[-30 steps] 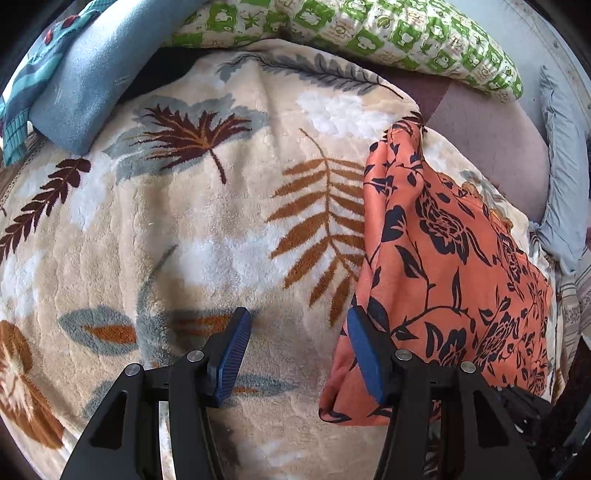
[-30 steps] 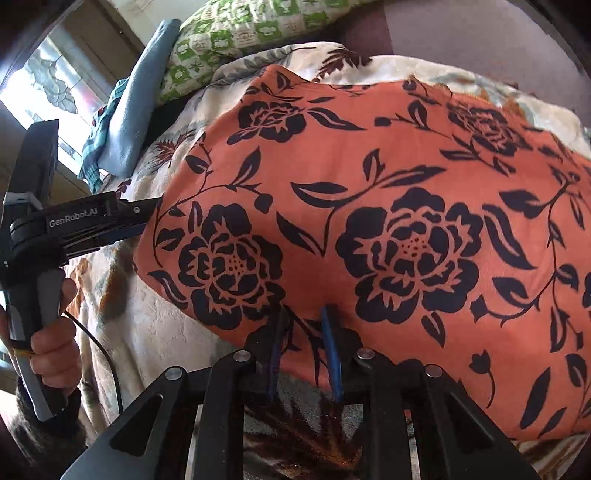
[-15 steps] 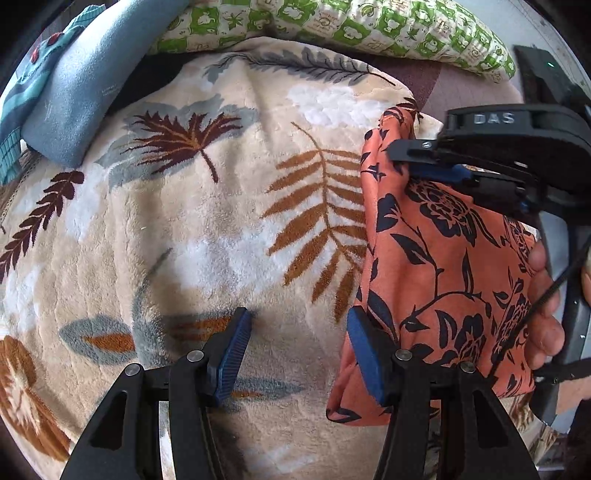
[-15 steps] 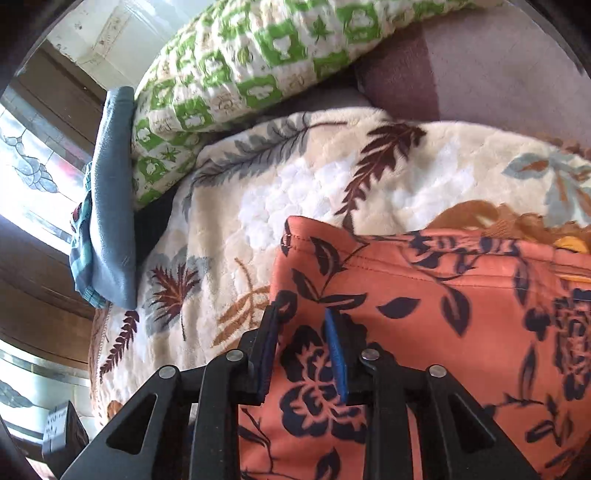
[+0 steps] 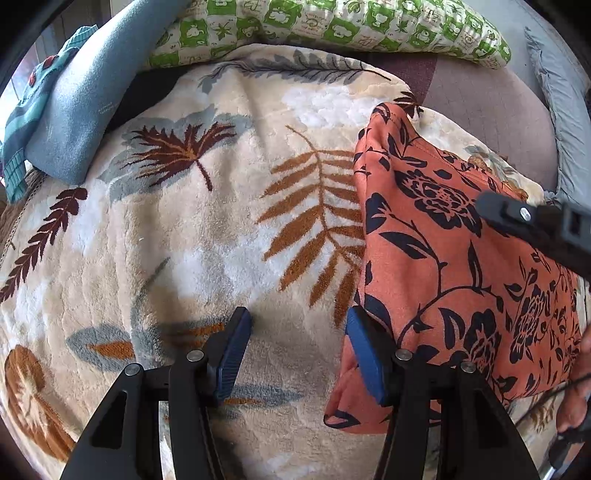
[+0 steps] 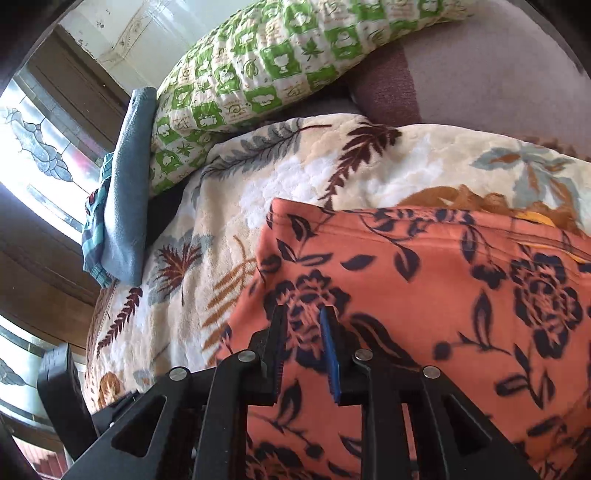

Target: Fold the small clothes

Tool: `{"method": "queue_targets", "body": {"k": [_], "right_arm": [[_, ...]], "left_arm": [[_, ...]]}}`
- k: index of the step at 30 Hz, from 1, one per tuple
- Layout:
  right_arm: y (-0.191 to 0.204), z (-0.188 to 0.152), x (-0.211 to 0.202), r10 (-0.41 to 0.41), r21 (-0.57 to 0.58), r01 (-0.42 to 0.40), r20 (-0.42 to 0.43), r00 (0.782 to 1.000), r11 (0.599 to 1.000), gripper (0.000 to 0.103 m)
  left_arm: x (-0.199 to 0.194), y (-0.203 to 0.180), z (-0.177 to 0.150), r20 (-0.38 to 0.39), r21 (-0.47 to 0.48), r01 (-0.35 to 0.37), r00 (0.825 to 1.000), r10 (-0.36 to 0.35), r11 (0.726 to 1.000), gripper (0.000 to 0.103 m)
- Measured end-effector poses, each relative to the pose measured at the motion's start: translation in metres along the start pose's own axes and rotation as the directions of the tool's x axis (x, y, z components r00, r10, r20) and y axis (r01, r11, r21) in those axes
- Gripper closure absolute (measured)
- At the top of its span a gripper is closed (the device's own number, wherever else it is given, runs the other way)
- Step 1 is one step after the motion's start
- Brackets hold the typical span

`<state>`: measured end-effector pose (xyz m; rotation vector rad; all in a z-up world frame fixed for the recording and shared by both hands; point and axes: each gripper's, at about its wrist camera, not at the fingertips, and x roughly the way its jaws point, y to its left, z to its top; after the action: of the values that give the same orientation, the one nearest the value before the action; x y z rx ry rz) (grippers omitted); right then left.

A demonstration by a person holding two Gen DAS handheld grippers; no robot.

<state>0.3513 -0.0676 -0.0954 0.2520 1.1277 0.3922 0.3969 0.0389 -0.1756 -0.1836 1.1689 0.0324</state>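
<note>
Orange floral garment (image 5: 454, 266) lying folded on a leaf-patterned blanket (image 5: 192, 236).
The left gripper (image 5: 299, 347) hovers spread beside its edge, holding nothing; the right gripper (image 6: 303, 347), jaws just widening, stands over the cloth without pinching it.

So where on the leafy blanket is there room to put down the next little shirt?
The widest bare stretch of blanket runs from the blue towel and green pillow across to the orange flowered garment. The side with the garment is crowded, with the right hand-held gripper over it.
</note>
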Motion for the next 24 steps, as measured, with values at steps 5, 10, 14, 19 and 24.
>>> {"method": "queue_targets", "body": {"k": [5, 10, 14, 19, 24], "right_arm": [[-0.031, -0.065, -0.032, -0.061, 0.004, 0.061, -0.017, 0.998, 0.998, 0.073], [-0.044, -0.104, -0.052, -0.068, 0.038, 0.068, -0.008, 0.998, 0.997, 0.07], [-0.017, -0.117, -0.061, -0.073, -0.079, 0.078, 0.065, 0.995, 0.994, 0.051], [0.024, -0.128, -0.042, -0.131, -0.252, 0.149, 0.085, 0.988, 0.956, 0.05], [0.061, -0.139, -0.025, -0.209, -0.42, 0.244, 0.127, 0.97, 0.874, 0.048]], "left_arm": [[-0.004, 0.003, -0.001, -0.02, -0.021, 0.022, 1.0, -0.022, 1.0, 0.049], [-0.013, 0.037, 0.004, -0.054, -0.173, 0.228, 0.969, -0.241, 0.958, 0.049], [-0.007, 0.054, 0.026, -0.079, -0.264, 0.344, 0.923, -0.376, 0.901, 0.049], [0.021, 0.032, 0.068, -0.217, -0.179, 0.33, 0.906, -0.365, 0.927, 0.048], [0.049, 0.019, 0.1, -0.275, -0.174, 0.327, 0.89, -0.364, 0.929, 0.048]]}}
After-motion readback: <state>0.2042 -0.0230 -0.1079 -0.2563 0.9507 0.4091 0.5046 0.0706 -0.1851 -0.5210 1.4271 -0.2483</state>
